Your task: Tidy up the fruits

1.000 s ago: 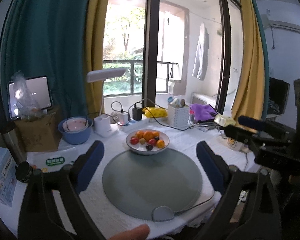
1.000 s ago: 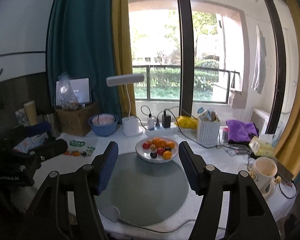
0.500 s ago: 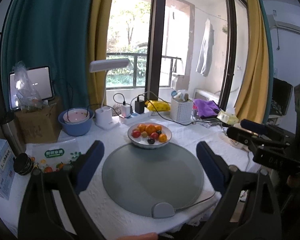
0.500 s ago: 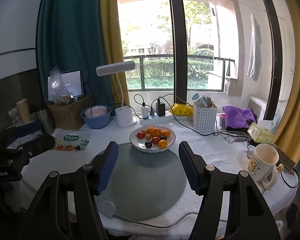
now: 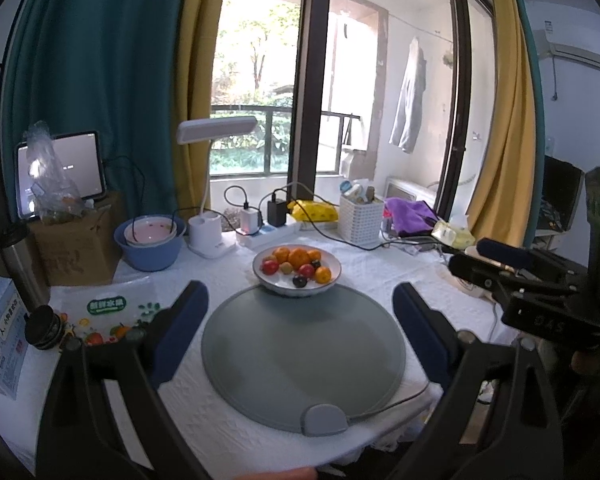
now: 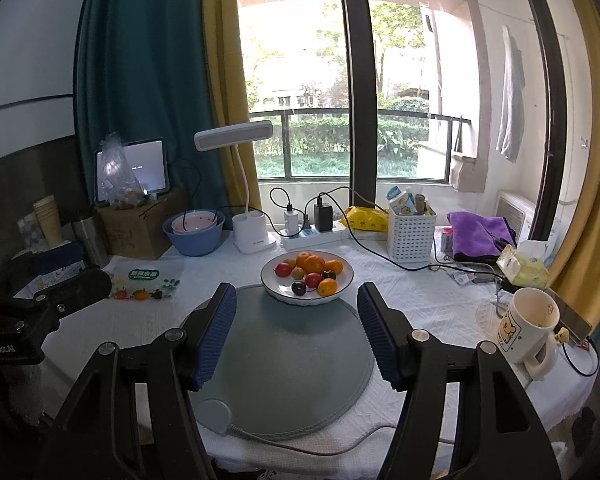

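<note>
A white plate [image 5: 332, 280] [image 6: 342, 290] holds several small fruits: oranges [image 5: 299, 258] [image 6: 310, 262], red ones [image 5: 271, 267] and a dark one [image 6: 299, 288]. It stands at the far edge of a round grey mat [image 5: 300, 352] [image 6: 284, 364]. My left gripper [image 5: 300, 336] is open and empty, held above the mat's near side. My right gripper [image 6: 296, 332] is open and empty, also short of the plate. The right gripper's body shows at the right of the left wrist view [image 5: 540, 292].
A blue bowl [image 5: 148, 250] with a pink dish, a white desk lamp [image 5: 210, 236], a power strip [image 6: 312, 236], a white basket [image 6: 411, 236], a purple cloth [image 6: 480, 236] and a mug [image 6: 530, 328] stand around. A printed fruit bag [image 5: 108, 312] lies left.
Both grippers have risen and moved slightly back; the plate now sits lower and a little farther in both views. Both stay open.
</note>
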Motion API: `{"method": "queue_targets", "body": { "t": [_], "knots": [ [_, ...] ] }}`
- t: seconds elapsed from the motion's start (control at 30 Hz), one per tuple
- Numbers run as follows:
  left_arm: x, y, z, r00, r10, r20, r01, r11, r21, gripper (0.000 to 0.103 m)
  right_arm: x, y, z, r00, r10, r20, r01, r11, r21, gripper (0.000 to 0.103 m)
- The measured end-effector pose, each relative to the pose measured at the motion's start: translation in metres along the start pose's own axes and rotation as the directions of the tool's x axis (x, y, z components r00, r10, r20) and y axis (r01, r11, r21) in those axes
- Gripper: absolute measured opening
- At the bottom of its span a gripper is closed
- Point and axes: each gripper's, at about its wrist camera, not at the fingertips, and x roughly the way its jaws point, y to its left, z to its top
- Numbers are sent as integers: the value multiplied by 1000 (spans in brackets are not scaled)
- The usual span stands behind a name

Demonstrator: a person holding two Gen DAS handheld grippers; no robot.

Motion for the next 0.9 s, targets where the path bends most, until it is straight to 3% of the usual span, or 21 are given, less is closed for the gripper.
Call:
{"method": "queue_targets", "body": {
  "t": [0.9],
  "knots": [
    [-1,-4,0,1000,-10,4,10,1000,2,94,1,1,0,1000,1,0,-1,1000,-2,66]
  ]
}}
